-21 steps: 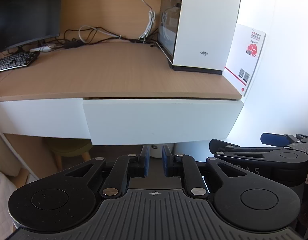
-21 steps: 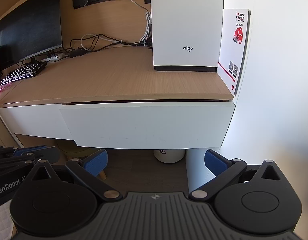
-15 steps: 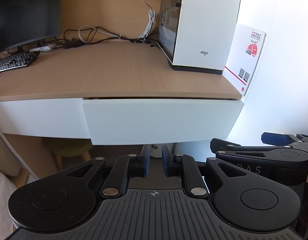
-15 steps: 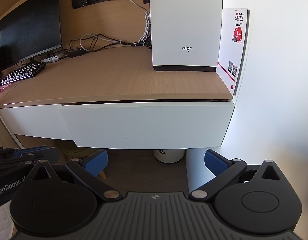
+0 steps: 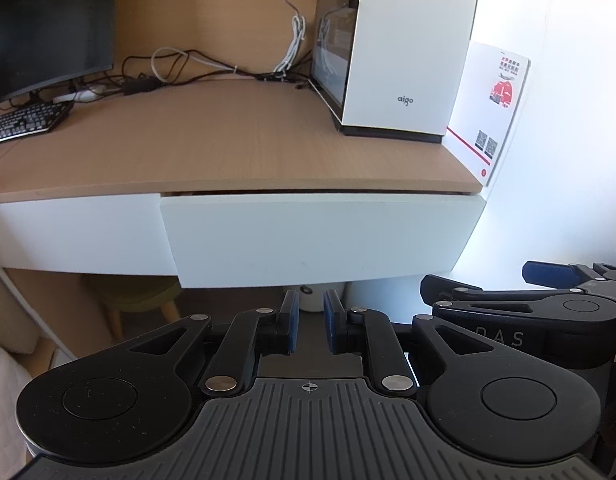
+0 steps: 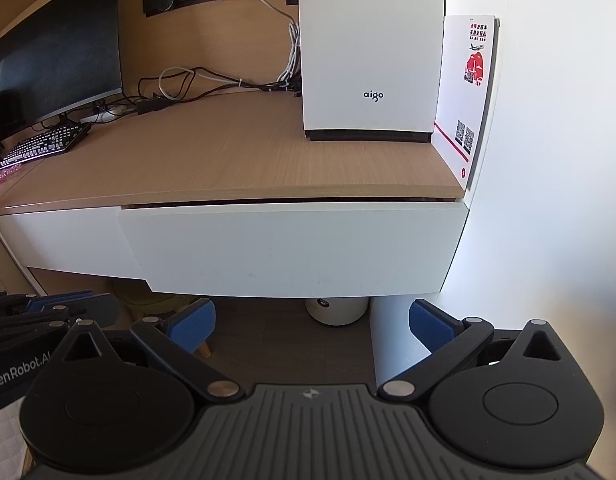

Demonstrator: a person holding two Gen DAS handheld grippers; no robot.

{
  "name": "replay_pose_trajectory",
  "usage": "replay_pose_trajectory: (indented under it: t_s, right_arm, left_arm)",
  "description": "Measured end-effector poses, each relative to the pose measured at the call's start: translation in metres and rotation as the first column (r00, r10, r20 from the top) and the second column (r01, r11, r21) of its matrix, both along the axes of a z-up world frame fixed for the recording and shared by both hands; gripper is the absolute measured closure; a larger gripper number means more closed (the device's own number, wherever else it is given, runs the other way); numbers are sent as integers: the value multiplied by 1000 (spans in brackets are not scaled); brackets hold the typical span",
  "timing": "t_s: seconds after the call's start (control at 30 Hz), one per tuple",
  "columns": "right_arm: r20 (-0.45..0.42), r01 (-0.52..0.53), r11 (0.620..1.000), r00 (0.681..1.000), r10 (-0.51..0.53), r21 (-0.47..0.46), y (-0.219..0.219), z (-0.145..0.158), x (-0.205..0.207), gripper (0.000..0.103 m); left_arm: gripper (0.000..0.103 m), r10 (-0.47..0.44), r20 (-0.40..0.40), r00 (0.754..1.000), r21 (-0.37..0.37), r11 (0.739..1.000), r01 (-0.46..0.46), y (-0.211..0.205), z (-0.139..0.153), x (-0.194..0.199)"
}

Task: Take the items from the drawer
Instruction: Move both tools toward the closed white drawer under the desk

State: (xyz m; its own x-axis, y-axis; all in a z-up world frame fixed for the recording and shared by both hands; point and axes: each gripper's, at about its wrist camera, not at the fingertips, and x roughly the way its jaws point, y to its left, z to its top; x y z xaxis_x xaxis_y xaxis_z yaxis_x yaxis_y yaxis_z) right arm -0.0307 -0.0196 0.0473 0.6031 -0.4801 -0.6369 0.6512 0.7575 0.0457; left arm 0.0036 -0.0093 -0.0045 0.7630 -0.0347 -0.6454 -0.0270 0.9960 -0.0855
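A white drawer front (image 5: 319, 236) (image 6: 292, 248) hangs under the wooden desk top, pulled out only a crack; its inside is hidden. My left gripper (image 5: 310, 322) is below and in front of the drawer, its blue pads close together with nothing between them. My right gripper (image 6: 311, 322) stands open wide, also below the drawer front and apart from it, empty. The right gripper's body (image 5: 547, 312) shows at the right edge of the left wrist view.
A white computer case (image 6: 371, 48) stands at the desk's back right beside a white card with red print (image 6: 469, 92). A monitor (image 6: 56, 56), keyboard (image 6: 44, 146) and cables (image 6: 180, 84) sit at the left. A white wall (image 6: 547, 200) bounds the right. A white round bin (image 6: 335, 312) stands under the desk.
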Motion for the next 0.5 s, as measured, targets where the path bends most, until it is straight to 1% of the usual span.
replay_pose_trajectory:
  t_s: [0.13,0.33,0.43,0.5]
  right_arm:
    - [-6,8,1000,1000,-8,10,-2,-1,0,0]
    - [-11,22,1000,1000,-21,19,-3,-2,5,0]
    - [20,34,998,999,-35,50,-6,-1,6,0]
    - [46,42,995,998,-46,91,-10,1,7,0]
  left_arm:
    - [87,-7,-4,1000,-3,1000,7,4,-1,2]
    - [87,-17,-16,1000,-26,1000,17,13,-4,11]
    - [87,-30,-11,999,-69,997,29,22,-4,17]
    - [87,-45,-12,999,-121,992,43,30,-4,22]
